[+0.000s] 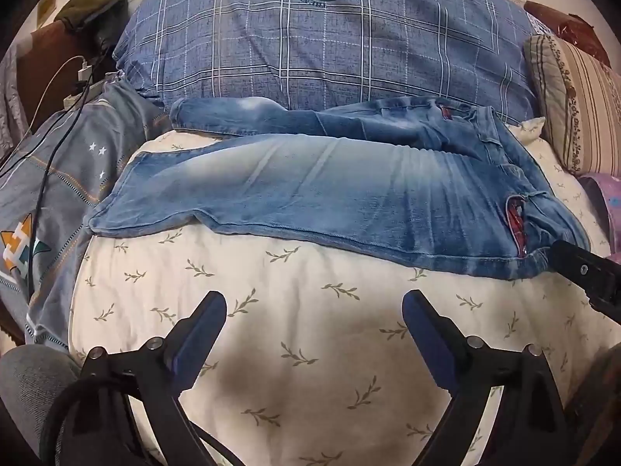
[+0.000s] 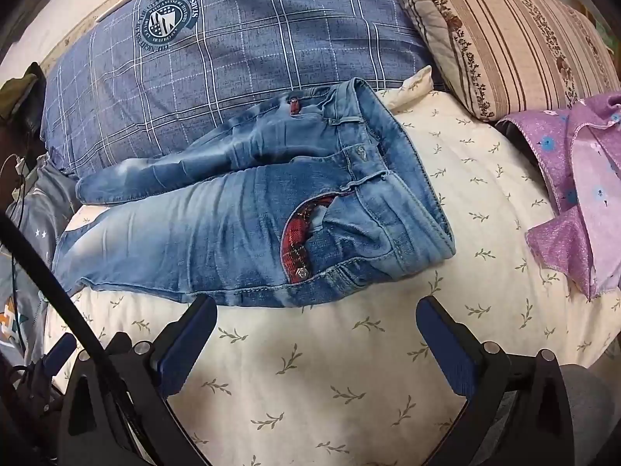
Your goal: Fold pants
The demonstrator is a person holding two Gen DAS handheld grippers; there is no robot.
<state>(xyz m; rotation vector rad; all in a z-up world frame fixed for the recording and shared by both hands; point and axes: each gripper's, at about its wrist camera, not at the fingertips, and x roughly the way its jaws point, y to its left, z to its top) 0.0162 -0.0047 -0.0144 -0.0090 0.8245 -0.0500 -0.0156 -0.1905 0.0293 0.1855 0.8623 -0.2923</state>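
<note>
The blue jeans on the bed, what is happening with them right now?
A pair of faded blue denim jeans lies spread flat on a cream bedcover with a leaf print, waistband to the right, legs to the left. A person holds two black two-finger grippers over it. The left gripper and the right gripper are both open and hold nothing. The right one is close to the waistband edge. No fold has been made yet.
</note>
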